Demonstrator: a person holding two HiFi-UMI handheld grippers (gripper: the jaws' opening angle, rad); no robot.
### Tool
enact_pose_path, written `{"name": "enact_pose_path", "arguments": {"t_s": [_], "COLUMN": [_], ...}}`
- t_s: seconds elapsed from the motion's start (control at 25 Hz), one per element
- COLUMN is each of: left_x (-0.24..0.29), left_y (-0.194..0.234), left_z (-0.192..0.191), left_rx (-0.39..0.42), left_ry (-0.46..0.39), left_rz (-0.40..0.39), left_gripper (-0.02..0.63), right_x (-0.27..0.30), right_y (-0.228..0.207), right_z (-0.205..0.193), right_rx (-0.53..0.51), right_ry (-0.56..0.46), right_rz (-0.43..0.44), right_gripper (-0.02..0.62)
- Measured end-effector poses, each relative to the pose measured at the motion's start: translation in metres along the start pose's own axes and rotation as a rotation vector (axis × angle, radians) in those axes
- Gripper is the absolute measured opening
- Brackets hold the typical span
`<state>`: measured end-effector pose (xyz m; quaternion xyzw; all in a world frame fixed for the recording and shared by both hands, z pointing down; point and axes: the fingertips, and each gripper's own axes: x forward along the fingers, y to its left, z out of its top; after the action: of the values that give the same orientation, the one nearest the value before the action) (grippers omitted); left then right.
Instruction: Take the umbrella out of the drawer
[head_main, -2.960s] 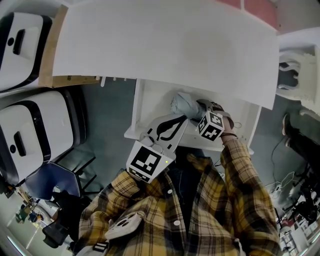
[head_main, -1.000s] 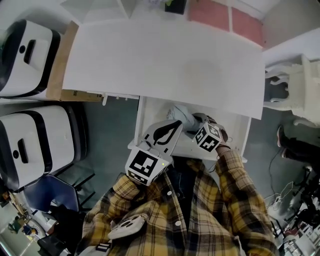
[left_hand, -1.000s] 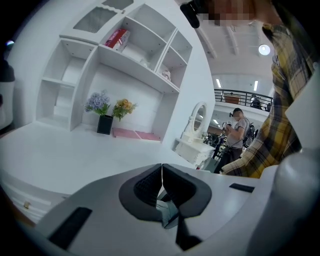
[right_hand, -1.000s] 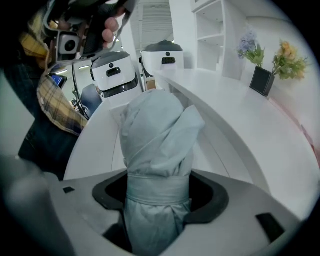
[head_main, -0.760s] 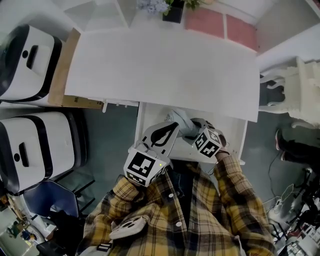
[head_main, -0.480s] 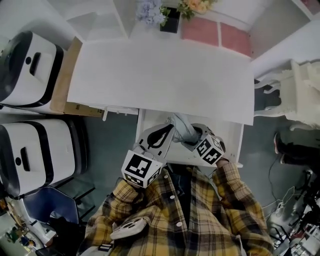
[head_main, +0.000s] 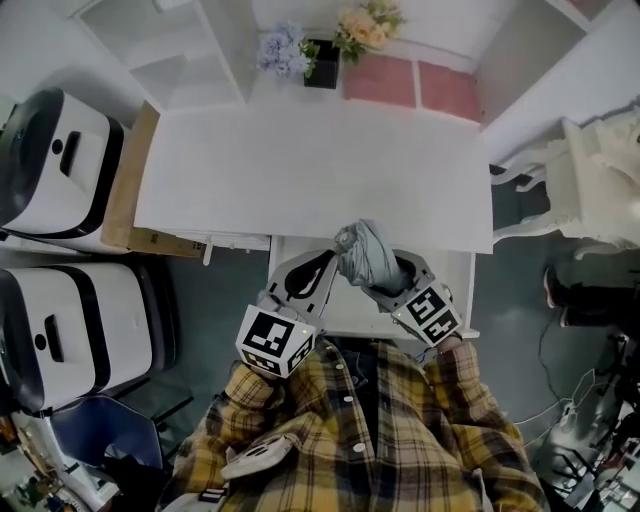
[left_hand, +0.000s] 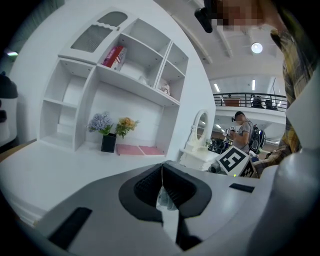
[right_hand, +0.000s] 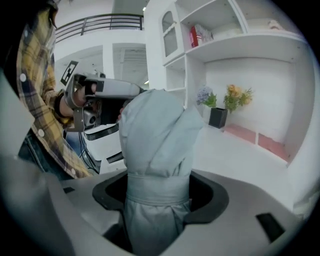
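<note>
The umbrella (head_main: 368, 255) is held by the right gripper (head_main: 385, 283), whose jaws are clamped on it at its strapped middle. In the right gripper view the folded grey umbrella (right_hand: 152, 135) is seen rising straight out from between the jaws of the right gripper (right_hand: 157, 182), so its long axis runs along that gripper's own line of sight.

In the head view the umbrella lies at the centre of the frame, slanted from lower right to upper left. Its free end is placed over the near edge of the table (head_main: 300, 170), and its lower end is hidden inside the gripper. The open drawer (head_main: 452, 268) is seen just below the table edge, at lower centre. The umbrella is judged to be raised above the drawer, not lying in it.

The left gripper (head_main: 325, 262) is set just left of the umbrella's free end, and whether it touches cannot be told. In the left gripper view the jaws of the left gripper (left_hand: 161, 172) are seen brought together, pad against pad. A pale scrap is glimpsed through the gap behind them and cannot be identified.

The coming move is judged to turn on one relation. The umbrella is already carried by the right gripper and points up-frame toward the table, free end leading. Any carry onto the table would therefore be made along the umbrella's own axis. The drawer's front rim, at the bottom of the frame, is judged to be behind the gripper and not in the path. No share in the grip is judged to be needed from the left gripper.
</note>
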<state>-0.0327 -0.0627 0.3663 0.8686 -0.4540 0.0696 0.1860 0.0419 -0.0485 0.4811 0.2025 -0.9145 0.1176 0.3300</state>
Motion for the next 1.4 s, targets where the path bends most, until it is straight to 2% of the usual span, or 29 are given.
{"name": "enact_pose_path", "arguments": {"t_s": [0.24,0.76,1.16,1.4], "left_x": [0.005,0.018,0.020,0.020], "left_y": [-0.004,-0.031,-0.038,-0.037], "left_z": [0.014,0.025,0.028,0.031], "left_rx": [0.017,0.054,0.062,0.063], "left_ry": [-0.020,-0.032,-0.032,-0.030], "left_rz": [-0.013,-0.076,-0.103,-0.124], "left_gripper": [0.023,0.024,0.023,0.023], "right_x": [-0.034,-0.112,-0.148,-0.155], "right_y": [-0.014,-0.027,-0.017,-0.016], "right_z": [0.027,0.079,0.105,0.110], "right_rx": [0.088,0.165,0.170,0.182], "right_ry": [-0.136,-0.434,-0.564,-0.603], "right_rz": [-0.067,-0.162,-0.177,-0.188], "right_gripper": [0.314,0.313,0.313,0.311]}}
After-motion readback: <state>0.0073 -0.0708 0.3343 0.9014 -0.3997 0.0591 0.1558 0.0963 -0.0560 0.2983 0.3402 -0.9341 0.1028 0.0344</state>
